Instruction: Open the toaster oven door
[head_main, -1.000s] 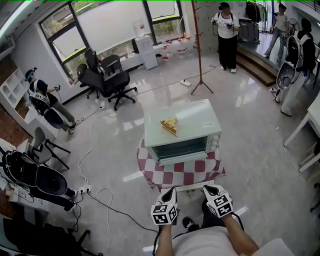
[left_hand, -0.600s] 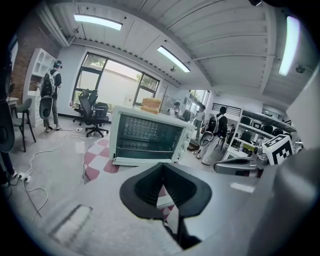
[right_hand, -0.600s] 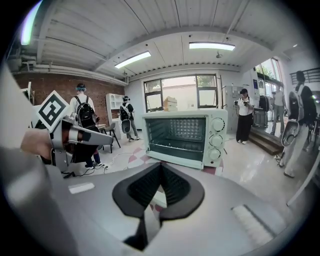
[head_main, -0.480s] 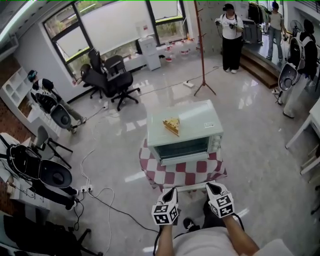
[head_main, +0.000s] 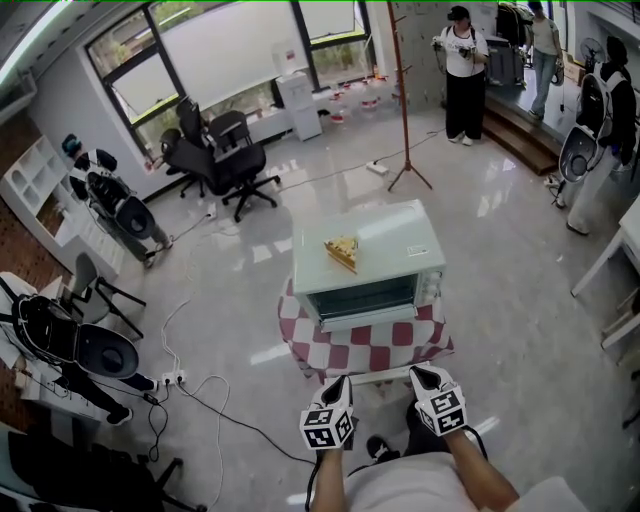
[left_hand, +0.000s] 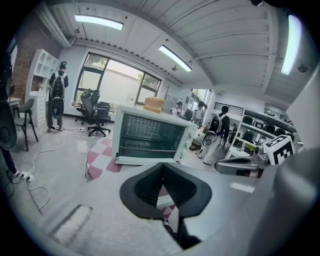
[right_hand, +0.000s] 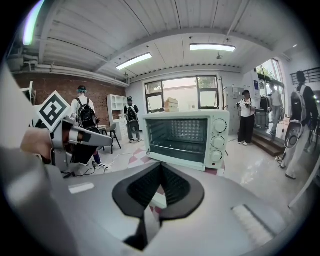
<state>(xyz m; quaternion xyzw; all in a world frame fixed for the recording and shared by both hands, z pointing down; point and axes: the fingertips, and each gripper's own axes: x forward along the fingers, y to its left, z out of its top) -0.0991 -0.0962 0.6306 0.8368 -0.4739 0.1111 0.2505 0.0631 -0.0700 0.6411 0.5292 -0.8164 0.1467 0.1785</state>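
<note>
1. Head view: the toaster oven (head_main: 368, 262), door shut, sits on the checkered desk (head_main: 365, 345). The left tool (head_main: 341, 381) and right tool (head_main: 417, 372) hover before the desk's near edge, apart from the toaster oven.
2. Left gripper view: the left tool (left_hand: 162, 167) is clenched and empty, with the toaster oven (left_hand: 150, 137) straight ahead.
3. Right gripper view: the right tool (right_hand: 161, 167) is clenched and empty, with the toaster oven (right_hand: 187, 137) ahead, untouched.

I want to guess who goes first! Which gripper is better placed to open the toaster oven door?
Probably left. The left gripper lines up with the door; the right gripper faces the knobs. Both are shut and short of it.
</note>
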